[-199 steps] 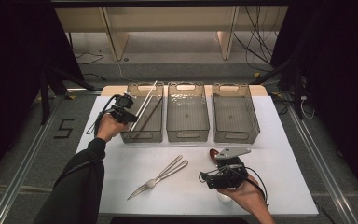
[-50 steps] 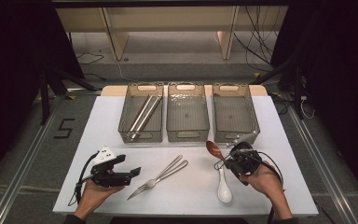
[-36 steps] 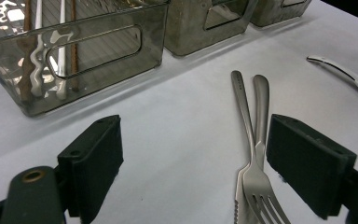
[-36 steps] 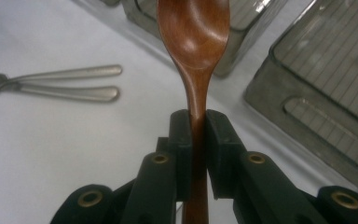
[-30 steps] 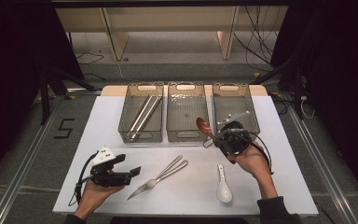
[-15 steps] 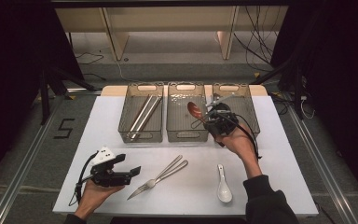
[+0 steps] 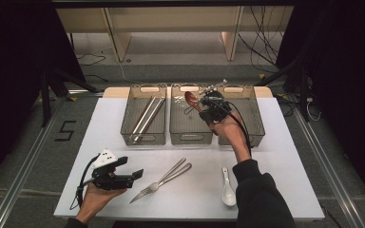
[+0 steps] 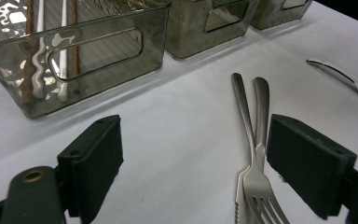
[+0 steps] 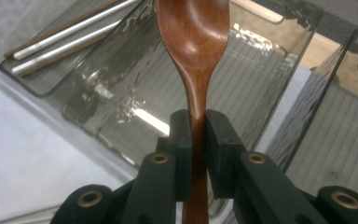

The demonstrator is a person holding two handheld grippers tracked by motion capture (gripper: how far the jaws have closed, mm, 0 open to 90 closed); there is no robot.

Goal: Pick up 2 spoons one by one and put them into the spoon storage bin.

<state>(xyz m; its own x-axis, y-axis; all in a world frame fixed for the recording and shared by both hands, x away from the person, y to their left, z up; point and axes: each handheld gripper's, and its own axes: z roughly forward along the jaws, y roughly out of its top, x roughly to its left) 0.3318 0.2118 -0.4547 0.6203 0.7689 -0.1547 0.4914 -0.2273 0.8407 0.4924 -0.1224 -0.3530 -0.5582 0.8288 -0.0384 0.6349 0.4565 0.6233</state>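
Carried up from the table's near edge, I'm holding the wooden spoon (image 7: 190,99) pinched in my right gripper (image 7: 208,108) fingers over the middle bin (image 7: 190,135); chopsticks (image 7: 147,116) are lying in the left bin (image 7: 144,137), left gripper (image 7: 134,175) fingers spread.

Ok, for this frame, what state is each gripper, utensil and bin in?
Right gripper: shut on the wooden spoon, held over the middle bin.
Left gripper: open, holding nothing, beside the fork and knife.
Fork and knife: lying together on the table.
White spoon: lying on the table.
Left bin: holds chopsticks.
Right bin: contents hidden.
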